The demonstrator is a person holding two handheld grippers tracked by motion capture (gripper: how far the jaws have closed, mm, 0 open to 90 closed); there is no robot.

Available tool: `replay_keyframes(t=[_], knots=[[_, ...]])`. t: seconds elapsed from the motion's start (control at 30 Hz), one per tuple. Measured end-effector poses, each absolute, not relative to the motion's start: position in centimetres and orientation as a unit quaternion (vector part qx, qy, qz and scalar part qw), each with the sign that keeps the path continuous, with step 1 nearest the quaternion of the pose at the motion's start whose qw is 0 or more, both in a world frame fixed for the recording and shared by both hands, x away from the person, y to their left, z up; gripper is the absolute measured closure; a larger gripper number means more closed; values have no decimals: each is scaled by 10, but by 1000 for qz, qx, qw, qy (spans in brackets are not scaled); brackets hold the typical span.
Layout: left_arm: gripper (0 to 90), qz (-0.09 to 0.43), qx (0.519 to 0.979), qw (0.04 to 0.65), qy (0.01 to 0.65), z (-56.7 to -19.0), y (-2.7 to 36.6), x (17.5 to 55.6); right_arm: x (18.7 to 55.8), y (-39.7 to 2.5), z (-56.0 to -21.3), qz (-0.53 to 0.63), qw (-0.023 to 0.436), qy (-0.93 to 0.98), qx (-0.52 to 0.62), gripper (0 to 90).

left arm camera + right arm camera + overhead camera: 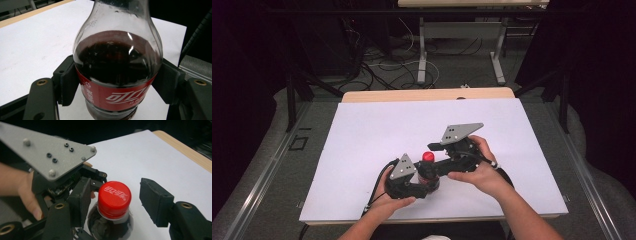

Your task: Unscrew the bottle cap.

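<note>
Around the cola bottle [117,72] body, left gripper [117,82] fingers [67,81] clamped on the label, bottle upright on the white tabletop [362,145] near its front edge. Right gripper [117,200] fingers [155,201] apart, either side of the red cap [114,198], one touching or nearly, other clear. Left hand [387,200] low from the near side, right hand [477,170] angled in from the right.

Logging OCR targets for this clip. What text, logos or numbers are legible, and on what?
Cap of the bottle: white Chinese Coca-Cola script, "可口可乐".
Red label: the same white script, cut off at the bottom.
Label, left side: small white print and a round mark, too blurred to read.
Nothing else legible.
</note>
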State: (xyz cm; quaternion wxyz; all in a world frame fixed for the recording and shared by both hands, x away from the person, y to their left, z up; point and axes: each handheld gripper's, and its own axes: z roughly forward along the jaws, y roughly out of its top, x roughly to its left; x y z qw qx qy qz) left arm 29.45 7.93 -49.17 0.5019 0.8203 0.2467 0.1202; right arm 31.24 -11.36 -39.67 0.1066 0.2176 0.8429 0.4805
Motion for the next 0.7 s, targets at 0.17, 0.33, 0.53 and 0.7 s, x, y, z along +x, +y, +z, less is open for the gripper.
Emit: replay_keyframes(t=[0.17,0.33,0.53,0.7], knots=[[306,122,820,500,250,-492,79,294,298,-98,-400,467,169,826,267,450],[306,123,819,502,251,-491,80,294,298,-98,-402,462,176,818,294,542],[306,126,820,500,250,-492,80,295,294,-103,-401,469,161,816,298,605],[306,120,822,501,244,-492,79,294,301,-109,-399,472,134,834,253,610]])
